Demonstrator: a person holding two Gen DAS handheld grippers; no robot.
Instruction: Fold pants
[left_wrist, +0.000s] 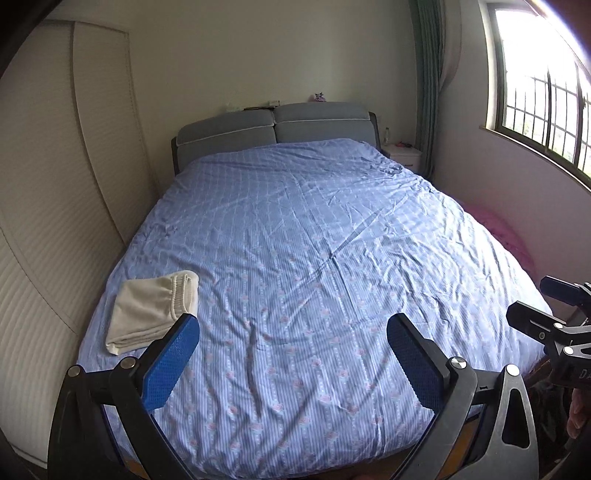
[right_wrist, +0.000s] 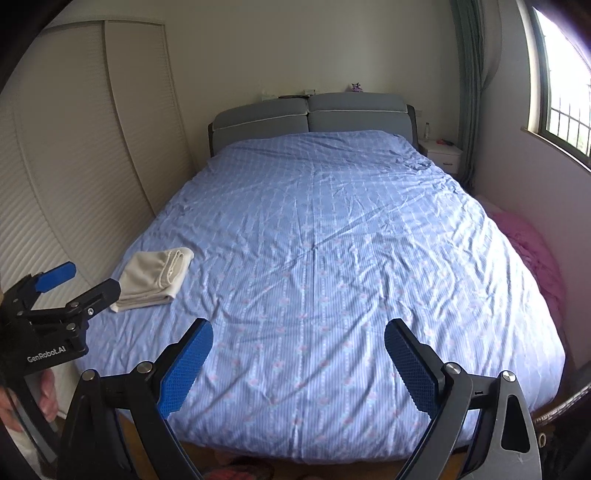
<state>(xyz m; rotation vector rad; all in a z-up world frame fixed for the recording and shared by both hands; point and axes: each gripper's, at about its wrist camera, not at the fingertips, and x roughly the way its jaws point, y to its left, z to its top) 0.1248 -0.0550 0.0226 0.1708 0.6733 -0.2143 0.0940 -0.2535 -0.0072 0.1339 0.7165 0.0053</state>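
Cream pants (left_wrist: 153, 309) lie folded in a neat stack on the blue patterned bedspread (left_wrist: 314, 240), near the bed's front left corner; they also show in the right wrist view (right_wrist: 155, 278). My left gripper (left_wrist: 293, 334) is open and empty, held above the foot of the bed, just right of the pants. My right gripper (right_wrist: 298, 341) is open and empty, above the foot of the bed, well right of the pants. The left gripper also shows at the left edge of the right wrist view (right_wrist: 79, 278).
A grey padded headboard (left_wrist: 273, 127) stands at the far end. White louvred wardrobe doors (left_wrist: 55, 184) run along the left. A white nightstand (right_wrist: 441, 153) and a window (left_wrist: 543, 92) are at the right. A pink cloth (right_wrist: 532, 243) lies beside the bed's right edge.
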